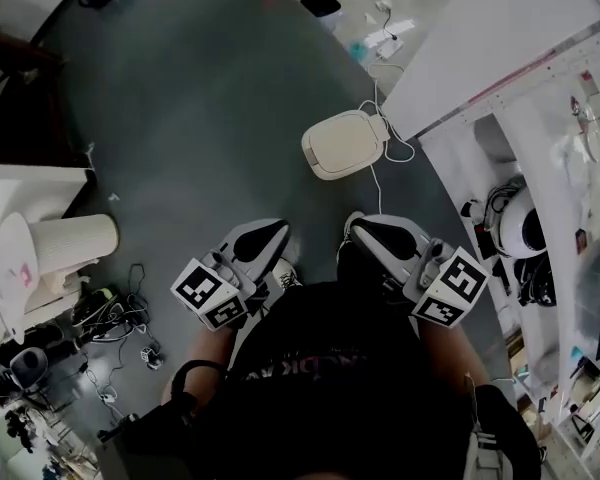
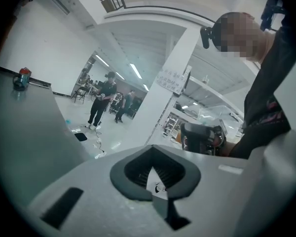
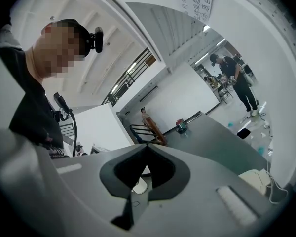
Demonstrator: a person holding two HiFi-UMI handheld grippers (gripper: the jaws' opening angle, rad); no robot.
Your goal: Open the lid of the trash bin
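Left gripper (image 1: pixel 272 232): jaws pressed together with nothing between them, held near the person's body and well apart from the bin.
Trash bin (image 1: pixel 345 145): cream, standing on the grey floor (image 1: pixel 200 98) farther ahead, slightly right of centre; its lid is down.
Right gripper (image 1: pixel 366 226): jaws also pressed together and empty, near the body.
Cable (image 1: pixel 374 180): white, trailing just beside the bin's right edge.
Risk: closed tips may slide off the smooth lid, and a sideways push could shove the light bin or snag the cable.
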